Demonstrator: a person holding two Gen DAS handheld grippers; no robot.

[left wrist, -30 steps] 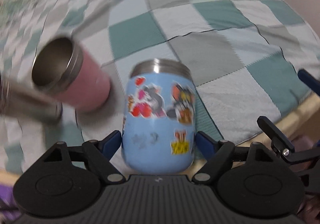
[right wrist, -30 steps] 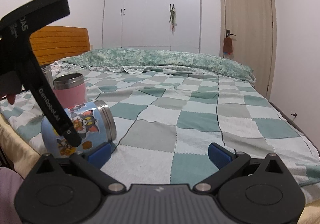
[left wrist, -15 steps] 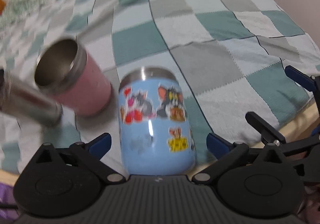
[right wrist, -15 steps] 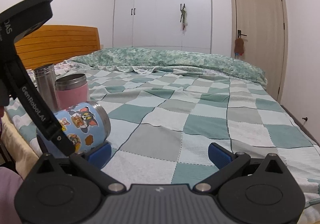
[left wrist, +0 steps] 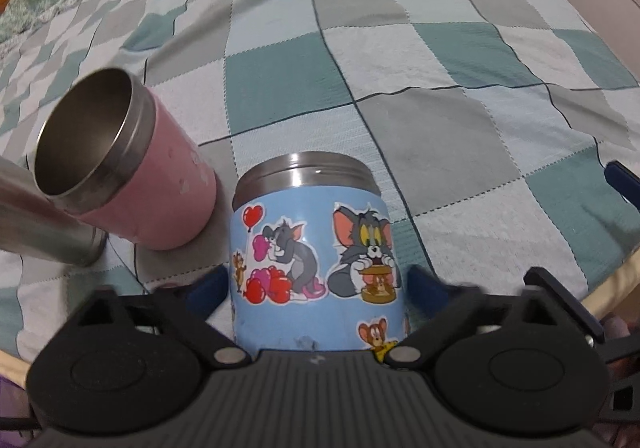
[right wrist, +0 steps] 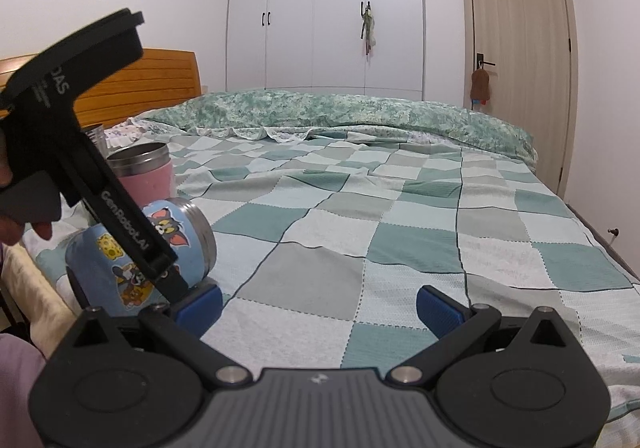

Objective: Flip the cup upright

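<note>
A light blue cup (left wrist: pixel 316 268) with cartoon stickers and a steel rim lies on its side on the checked bedspread, mouth pointing away from me. My left gripper (left wrist: pixel 316 288) straddles it, its blue pads close against both sides; contact is not clear. The right wrist view shows the same cup (right wrist: pixel 120 260) tilted on its side at the left, with the left gripper's black body across it. My right gripper (right wrist: pixel 318 302) is open and empty above the bedspread, to the right of the cup.
A pink cup (left wrist: pixel 132 176) with a steel rim stands upright just left of the blue cup. A steel flask (left wrist: pixel 44 228) is at the far left. The bed's near edge (left wrist: pixel 608 280) runs close by. A wooden headboard (right wrist: pixel 160 76), wardrobe and door stand behind.
The left gripper opened wide around the blue cup half a second ago and has now closed in on its sides. The cup has tilted slightly. The right gripper has stayed open.
</note>
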